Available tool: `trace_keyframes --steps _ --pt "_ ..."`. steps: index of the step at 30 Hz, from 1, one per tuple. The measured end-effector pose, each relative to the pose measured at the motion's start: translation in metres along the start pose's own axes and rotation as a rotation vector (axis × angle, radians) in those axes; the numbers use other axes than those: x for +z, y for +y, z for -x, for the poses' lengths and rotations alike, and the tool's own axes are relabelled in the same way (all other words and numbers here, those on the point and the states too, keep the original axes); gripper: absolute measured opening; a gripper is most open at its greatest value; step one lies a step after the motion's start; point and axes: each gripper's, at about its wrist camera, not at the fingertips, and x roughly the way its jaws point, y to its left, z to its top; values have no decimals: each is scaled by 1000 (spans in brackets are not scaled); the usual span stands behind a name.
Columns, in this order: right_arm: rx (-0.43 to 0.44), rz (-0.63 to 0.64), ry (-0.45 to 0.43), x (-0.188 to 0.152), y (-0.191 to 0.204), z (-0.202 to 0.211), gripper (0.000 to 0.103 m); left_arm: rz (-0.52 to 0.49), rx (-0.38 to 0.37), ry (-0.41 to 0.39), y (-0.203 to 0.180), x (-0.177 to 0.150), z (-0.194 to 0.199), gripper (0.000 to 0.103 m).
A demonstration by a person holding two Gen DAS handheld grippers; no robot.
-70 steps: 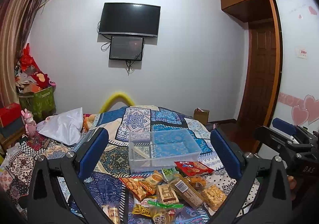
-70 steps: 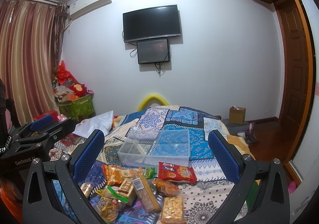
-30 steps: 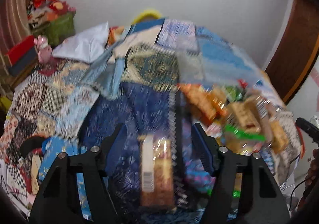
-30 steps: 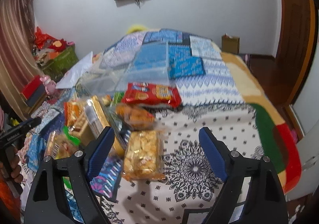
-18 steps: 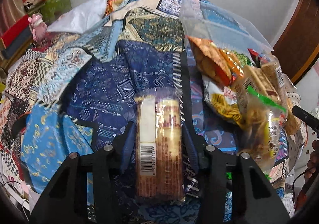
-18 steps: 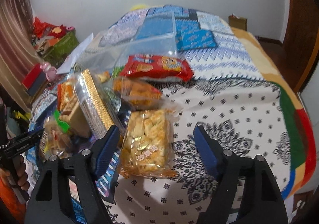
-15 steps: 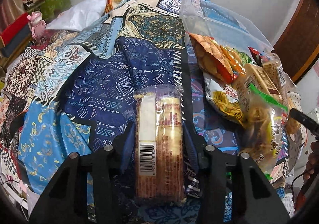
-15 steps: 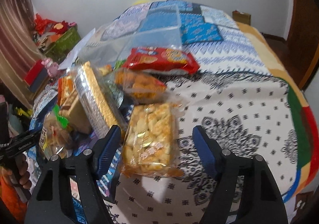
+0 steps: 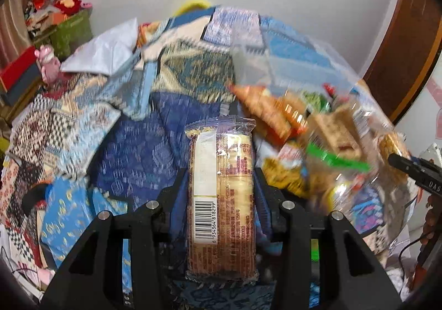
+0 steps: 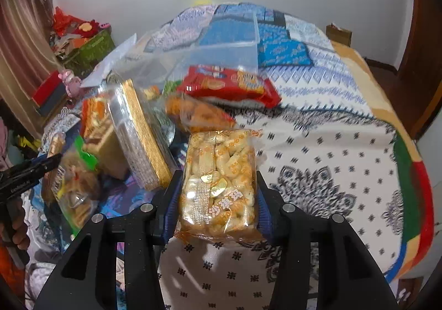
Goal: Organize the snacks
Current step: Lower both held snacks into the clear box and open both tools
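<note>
My left gripper [image 9: 221, 185] is shut on a long tan biscuit pack [image 9: 221, 194] with a barcode, held lifted above the quilt. My right gripper [image 10: 218, 194] is shut on a clear packet of yellow puffed snacks [image 10: 218, 183] and holds it up. A pile of other snacks lies on the bed: a red packet [image 10: 229, 85], an orange bag [image 10: 199, 114], a gold-edged wafer pack [image 10: 141, 133]. The clear plastic bin [image 10: 210, 53] stands behind the pile; it also shows in the left wrist view [image 9: 276, 61].
The patterned quilt [image 9: 132, 150] covers the bed, with a black-and-white spotted part [image 10: 331, 166] on the right. A white pillow [image 9: 102, 53] and cluttered boxes [image 9: 63, 25] are at the far left. A wooden door [image 9: 406, 47] is at the right.
Both grippers dropped from looking across the room to the snack pile. Each closed on a pack and has lifted it a little; the background blurs with the motion.
</note>
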Motion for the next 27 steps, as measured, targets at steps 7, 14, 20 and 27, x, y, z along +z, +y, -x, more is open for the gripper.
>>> trace_keyframes --steps 7,14,20,27 --pt "-1 -8 -91 20 -3 26 44 -29 -38 -125 -17 38 24 45" --pt "-1 10 -195 51 3 40 44 -60 -71 -211 -37 80 32 45" --pt "9 33 -253 81 8 36 44 -72 -76 -239 -51 113 24 45" --pt "39 62 -264 113 14 11 44 -77 -75 -240 -66 147 1 45"
